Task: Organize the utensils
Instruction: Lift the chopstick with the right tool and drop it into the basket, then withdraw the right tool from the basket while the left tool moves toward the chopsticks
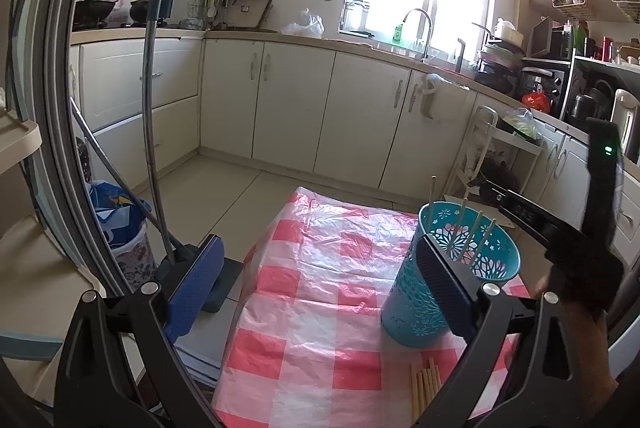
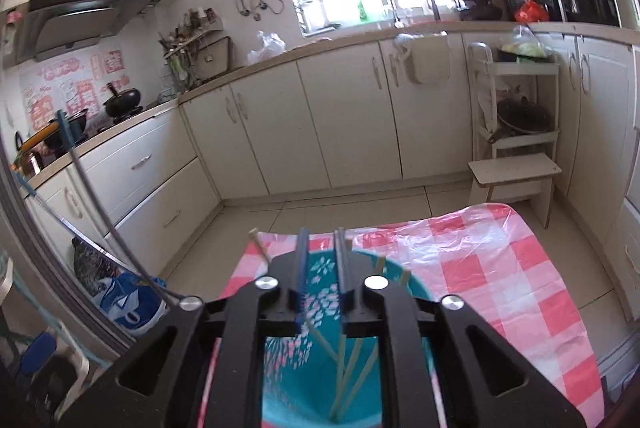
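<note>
A teal perforated utensil cup (image 1: pixel 448 284) stands on the red-and-white checked tablecloth (image 1: pixel 320 288) and holds several wooden chopsticks (image 1: pixel 472 228). More chopsticks (image 1: pixel 426 388) lie flat on the cloth in front of it. My left gripper (image 1: pixel 320 288) is wide open and empty, its right finger beside the cup. My right gripper (image 2: pixel 322 252) hovers directly over the cup (image 2: pixel 316 368), its jaws slightly apart with nothing between them; chopsticks (image 2: pixel 348 368) stand inside below. It also shows in the left wrist view (image 1: pixel 532 220).
A mop (image 1: pixel 150 116) and a patterned bin (image 1: pixel 124 228) stand left of the table. White kitchen cabinets (image 1: pixel 296 108) run along the back. A small white step shelf (image 2: pixel 516 148) stands at the far right of the floor.
</note>
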Available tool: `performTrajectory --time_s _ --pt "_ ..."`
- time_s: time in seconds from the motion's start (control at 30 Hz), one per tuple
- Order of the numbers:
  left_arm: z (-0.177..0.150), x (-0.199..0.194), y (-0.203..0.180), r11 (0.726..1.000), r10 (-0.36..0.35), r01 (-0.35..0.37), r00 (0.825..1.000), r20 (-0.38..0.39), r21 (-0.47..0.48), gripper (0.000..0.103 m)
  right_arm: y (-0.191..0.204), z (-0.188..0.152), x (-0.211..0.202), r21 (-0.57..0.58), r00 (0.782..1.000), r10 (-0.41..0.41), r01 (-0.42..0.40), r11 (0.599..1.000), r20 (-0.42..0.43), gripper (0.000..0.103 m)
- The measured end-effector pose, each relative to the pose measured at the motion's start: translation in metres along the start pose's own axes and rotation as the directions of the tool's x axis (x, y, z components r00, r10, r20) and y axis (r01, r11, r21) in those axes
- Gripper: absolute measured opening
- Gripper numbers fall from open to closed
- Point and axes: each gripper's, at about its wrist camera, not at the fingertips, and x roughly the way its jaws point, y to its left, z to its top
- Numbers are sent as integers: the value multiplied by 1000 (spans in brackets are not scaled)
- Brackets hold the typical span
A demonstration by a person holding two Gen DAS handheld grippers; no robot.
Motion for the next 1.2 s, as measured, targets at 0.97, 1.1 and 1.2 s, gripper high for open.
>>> performTrajectory --time_s 0.97,1.1,1.2 --pt "-8 -23 -3 996 46 -50 997 59 69 95 -15 -153 -148 -73 977 -94 82 994 -190 36" --pt "-8 -23 -3 997 41 -45 998 54 70 95 -17 -159 -140 -78 971 -101 85 993 -219 36" --pt "-8 -22 -3 997 35 -38 998 44 73 95 -20 -162 -128 -81 962 -114 97 992 -249 36"
